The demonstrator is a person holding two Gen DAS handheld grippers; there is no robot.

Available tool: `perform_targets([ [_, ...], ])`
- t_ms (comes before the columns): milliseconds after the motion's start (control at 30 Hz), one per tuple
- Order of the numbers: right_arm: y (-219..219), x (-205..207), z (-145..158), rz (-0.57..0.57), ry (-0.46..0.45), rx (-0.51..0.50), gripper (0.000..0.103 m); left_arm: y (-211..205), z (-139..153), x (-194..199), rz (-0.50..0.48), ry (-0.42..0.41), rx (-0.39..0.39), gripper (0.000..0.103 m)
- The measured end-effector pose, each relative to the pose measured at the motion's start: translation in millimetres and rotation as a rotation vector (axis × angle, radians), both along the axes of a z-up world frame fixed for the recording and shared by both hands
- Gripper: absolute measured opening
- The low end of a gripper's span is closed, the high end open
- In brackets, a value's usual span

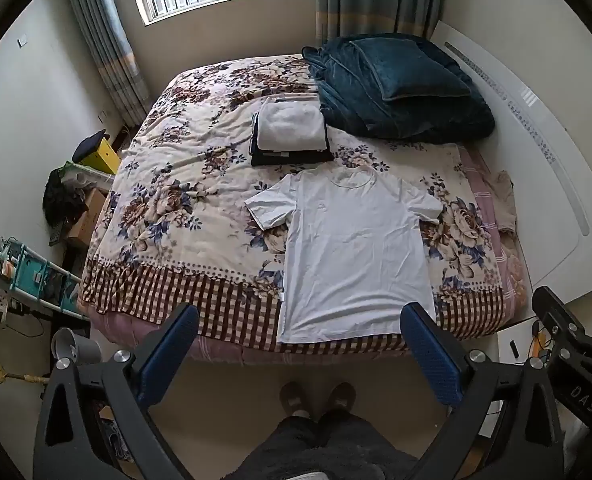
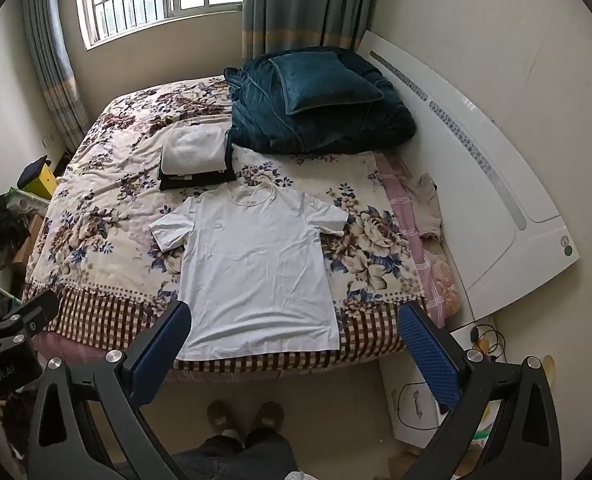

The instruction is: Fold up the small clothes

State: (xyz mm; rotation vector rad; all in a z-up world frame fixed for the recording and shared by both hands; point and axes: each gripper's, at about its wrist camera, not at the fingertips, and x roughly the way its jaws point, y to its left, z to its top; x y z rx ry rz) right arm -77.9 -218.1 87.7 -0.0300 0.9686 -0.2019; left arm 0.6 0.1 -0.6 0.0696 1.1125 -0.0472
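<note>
- Left wrist view: the left hand-held gripper (image 1: 299,350) is held above the floor at the foot of the bed (image 1: 184,184), its blue-padded fingers (image 1: 172,344) spread wide with nothing between them.
- A white T-shirt (image 1: 356,252) lies flat and unfolded on the floral blanket (image 1: 168,200), collar toward the far end, hem at the near checked border, both sleeves spread out.
- Just beyond the collar sits a stack of folded clothes (image 1: 290,132), white on top of dark; a teal quilt with a pillow (image 1: 400,84) is piled beside it to the right.
- The right hand-held gripper (image 1: 576,340) shows partly at the right edge.
- Right wrist view: the right hand-held gripper (image 2: 296,344) is likewise held off the near edge of the bed (image 2: 108,208), fingers (image 2: 426,344) wide apart and empty.
- The T-shirt (image 2: 256,268) lies flat near the foot of the bed, its hem close to the edge.
- The folded stack (image 2: 196,156) sits just past the collar, touching the teal quilt (image 2: 316,104).
- Part of the left hand-held gripper (image 2: 12,336) enters at the left edge.
</note>
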Motion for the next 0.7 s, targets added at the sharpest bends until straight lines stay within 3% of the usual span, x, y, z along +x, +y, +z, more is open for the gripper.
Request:
perform_targets([
  [700,0.1,-2.2,16.6,0.011,-0.020,-0.010,0.103,-9.2,3.9,-0.1,0.006,-0.020,-0.012,0.103],
])
